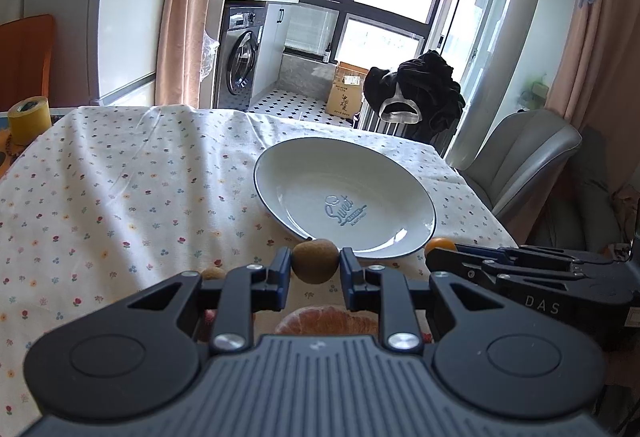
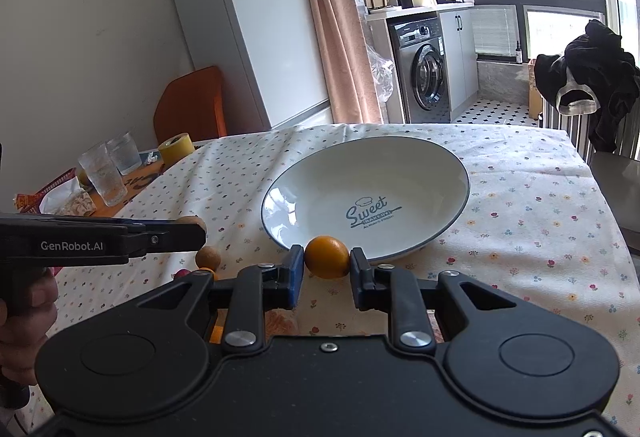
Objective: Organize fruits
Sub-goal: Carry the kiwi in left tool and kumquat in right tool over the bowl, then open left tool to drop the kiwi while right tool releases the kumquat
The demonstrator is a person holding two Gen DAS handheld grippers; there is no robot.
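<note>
Two black two-finger grippers are seen side by side above the table. The left gripper [image 1: 315, 269] is closed on a brown, fuzzy, oval kiwi [image 1: 315, 261], which is pinched between both blue-edged fingers just short of the plate's near rim. The right gripper [image 2: 327, 264] is clamped on a small round orange [image 2: 327, 257], likewise held at the near rim.

One table is covered by a white tablecloth printed with small flowers [image 1: 120, 197]. On it stands one large, shallow, white ceramic plate with a dark rim and the blue word "Sweet" [image 2: 424, 173]; nothing lies in it.

Below the left gripper's fingers, one large pale orange citrus fruit [image 1: 326, 321] is partly hidden by the gripper body. A second brown kiwi [image 2: 208, 257] lies on the cloth to the left of the plate, near the left gripper's tip. Beside it, small slivers of an orange and a reddish fruit are glimpsed, too hidden to be identified.

At the table's far left edge, two clear drinking glasses [image 2: 105, 179] and one yellow tape roll [image 2: 175, 149] are seen.
</note>
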